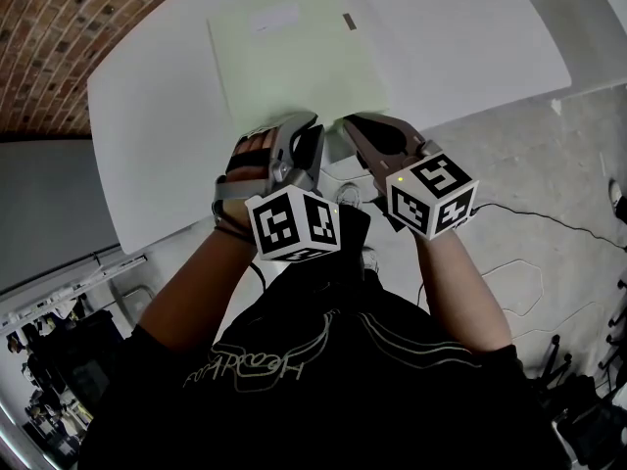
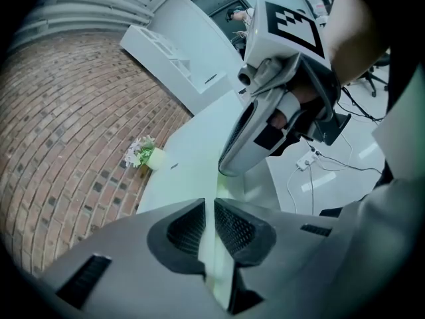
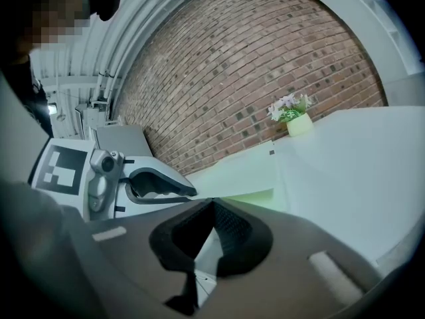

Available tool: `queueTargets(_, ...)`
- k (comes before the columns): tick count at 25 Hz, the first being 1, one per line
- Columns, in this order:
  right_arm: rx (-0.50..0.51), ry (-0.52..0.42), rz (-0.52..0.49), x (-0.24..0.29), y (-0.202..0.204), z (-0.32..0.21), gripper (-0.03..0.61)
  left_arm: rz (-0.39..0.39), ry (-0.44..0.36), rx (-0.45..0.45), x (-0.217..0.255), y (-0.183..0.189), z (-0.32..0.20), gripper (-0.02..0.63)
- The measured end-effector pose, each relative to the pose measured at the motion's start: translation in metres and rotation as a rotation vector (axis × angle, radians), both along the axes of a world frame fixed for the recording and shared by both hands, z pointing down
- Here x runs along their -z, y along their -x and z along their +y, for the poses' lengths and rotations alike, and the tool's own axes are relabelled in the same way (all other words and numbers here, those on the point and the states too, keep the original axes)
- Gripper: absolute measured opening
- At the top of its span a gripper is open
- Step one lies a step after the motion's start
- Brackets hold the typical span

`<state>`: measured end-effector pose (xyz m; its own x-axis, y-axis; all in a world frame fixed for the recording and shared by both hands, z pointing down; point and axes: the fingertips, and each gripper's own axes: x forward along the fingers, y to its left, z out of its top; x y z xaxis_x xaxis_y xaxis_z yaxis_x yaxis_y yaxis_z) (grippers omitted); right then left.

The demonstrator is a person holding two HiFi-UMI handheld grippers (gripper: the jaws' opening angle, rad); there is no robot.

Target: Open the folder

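A pale green folder (image 1: 294,52) lies shut and flat on the white table (image 1: 470,47), with both grippers at its near edge. My left gripper (image 1: 299,125) is shut on that edge. In the left gripper view a thin green sheet (image 2: 216,258) runs between its pads (image 2: 189,228). My right gripper (image 1: 351,125) is just to the right of it, and its fingertips meet at the folder's edge (image 3: 249,198). Whether a sheet is nipped there I cannot tell. Each gripper shows in the other's view: the right one (image 2: 229,168) and the left one (image 3: 186,191).
A small pot of flowers (image 3: 295,119) stands at the table's far end by the brick wall (image 3: 265,58). The folder carries a white label (image 1: 272,20) and a small dark tab (image 1: 350,21). Cables (image 1: 529,223) lie on the floor to the right.
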<state>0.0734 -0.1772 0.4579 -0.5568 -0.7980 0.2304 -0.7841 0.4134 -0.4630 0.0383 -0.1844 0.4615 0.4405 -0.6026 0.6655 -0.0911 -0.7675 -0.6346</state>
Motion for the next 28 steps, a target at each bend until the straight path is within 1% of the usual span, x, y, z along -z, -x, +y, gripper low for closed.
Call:
queueTargets(4,-0.008,-0.006,0.026,0.001,-0.004,-0.002,0.0,0.042,0.074,0.04,0.001,0.001,-0.002,0.041)
queueTargets(11,-0.025,-0.005,0.056,0.002,-0.013,-0.003,0.0,0.055,0.087,0.045,0.003,0.001,-0.001,0.041)
queueTargets(23,-0.075,0.025,0.149,-0.001,-0.03,-0.007,0.0,0.084,0.122,0.044,0.005,0.006,0.012,0.04)
queueTargets(28,-0.084,0.035,0.173,-0.006,-0.029,-0.002,0.001,0.091,0.129,0.065,0.002,0.008,0.017,0.041)
